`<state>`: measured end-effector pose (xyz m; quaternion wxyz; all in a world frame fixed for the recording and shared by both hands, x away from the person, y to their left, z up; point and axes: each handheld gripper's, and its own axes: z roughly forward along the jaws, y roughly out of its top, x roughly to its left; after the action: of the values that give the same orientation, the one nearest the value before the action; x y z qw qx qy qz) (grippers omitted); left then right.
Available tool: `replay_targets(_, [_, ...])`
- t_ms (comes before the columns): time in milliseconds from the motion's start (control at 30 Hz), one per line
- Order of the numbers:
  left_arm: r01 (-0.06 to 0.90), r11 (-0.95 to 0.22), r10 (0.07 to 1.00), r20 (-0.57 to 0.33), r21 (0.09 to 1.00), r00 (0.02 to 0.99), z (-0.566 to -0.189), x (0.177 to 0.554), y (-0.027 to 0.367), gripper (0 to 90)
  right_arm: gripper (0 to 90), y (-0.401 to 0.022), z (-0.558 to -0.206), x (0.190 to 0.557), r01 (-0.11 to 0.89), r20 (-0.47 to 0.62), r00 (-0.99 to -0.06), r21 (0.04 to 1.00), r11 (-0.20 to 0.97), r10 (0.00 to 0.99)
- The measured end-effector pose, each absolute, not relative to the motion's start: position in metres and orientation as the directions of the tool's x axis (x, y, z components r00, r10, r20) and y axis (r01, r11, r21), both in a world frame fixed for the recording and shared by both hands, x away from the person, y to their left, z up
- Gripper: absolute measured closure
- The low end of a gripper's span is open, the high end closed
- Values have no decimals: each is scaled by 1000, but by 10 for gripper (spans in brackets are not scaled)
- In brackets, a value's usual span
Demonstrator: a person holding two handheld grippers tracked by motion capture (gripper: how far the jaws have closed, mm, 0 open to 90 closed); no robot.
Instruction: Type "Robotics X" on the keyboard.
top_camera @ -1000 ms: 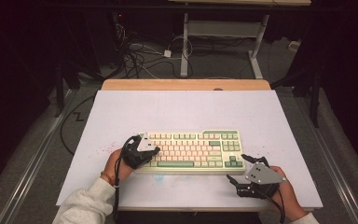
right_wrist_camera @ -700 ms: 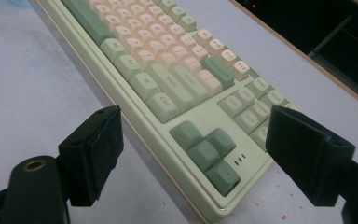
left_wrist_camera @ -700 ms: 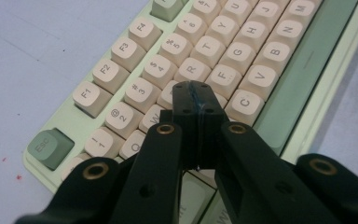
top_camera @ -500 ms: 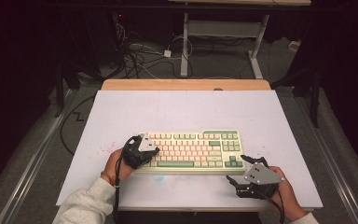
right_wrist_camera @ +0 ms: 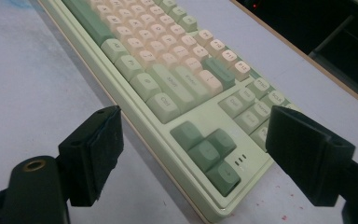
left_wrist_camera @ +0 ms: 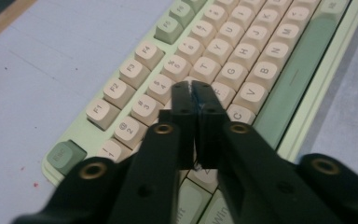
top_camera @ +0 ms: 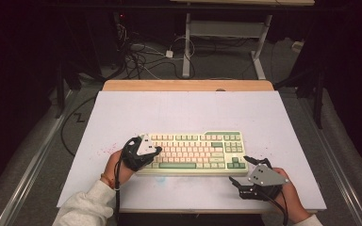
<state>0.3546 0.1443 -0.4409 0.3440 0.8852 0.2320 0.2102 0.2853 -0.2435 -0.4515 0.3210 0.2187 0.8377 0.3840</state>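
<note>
White table (top_camera: 122, 113): cream-green keyboard (top_camera: 193, 151); left hand-held gripper (left_wrist_camera: 193, 91) pressed together over keys, right hand-held gripper (right_wrist_camera: 191, 154) spread.

Dark room; white-topped table (top_camera: 122, 113), tangled cables (top_camera: 141, 56) on grey floor (top_camera: 226, 66).

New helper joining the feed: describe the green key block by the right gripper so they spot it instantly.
On the white table lies a cream keyboard. At its near right corner, the arrow keys sit as four dark green caps in an inverted T, apart from the paler keys, between the right gripper's open jaws.
</note>
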Motion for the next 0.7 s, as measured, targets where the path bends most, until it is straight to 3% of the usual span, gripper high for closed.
replay_targets(100, [251,-649,558,225,718,799,-439,352,146,841,198,-244,-451,285,121,-368,-698,785,607,614])
replay_targets(200, [236,-646,564,246,726,789,-438,350,147,777,198,-244,-451,285,123,-366,-697,787,605,617])
replay_targets(400, [209,-650,559,273,731,783,-437,348,149,478,198,-245,-451,286,125,-364,-695,788,603,620])
replay_targets(700, [210,-630,582,275,748,766,-439,347,152,285,198,-245,-451,286,123,-364,-695,790,601,620])
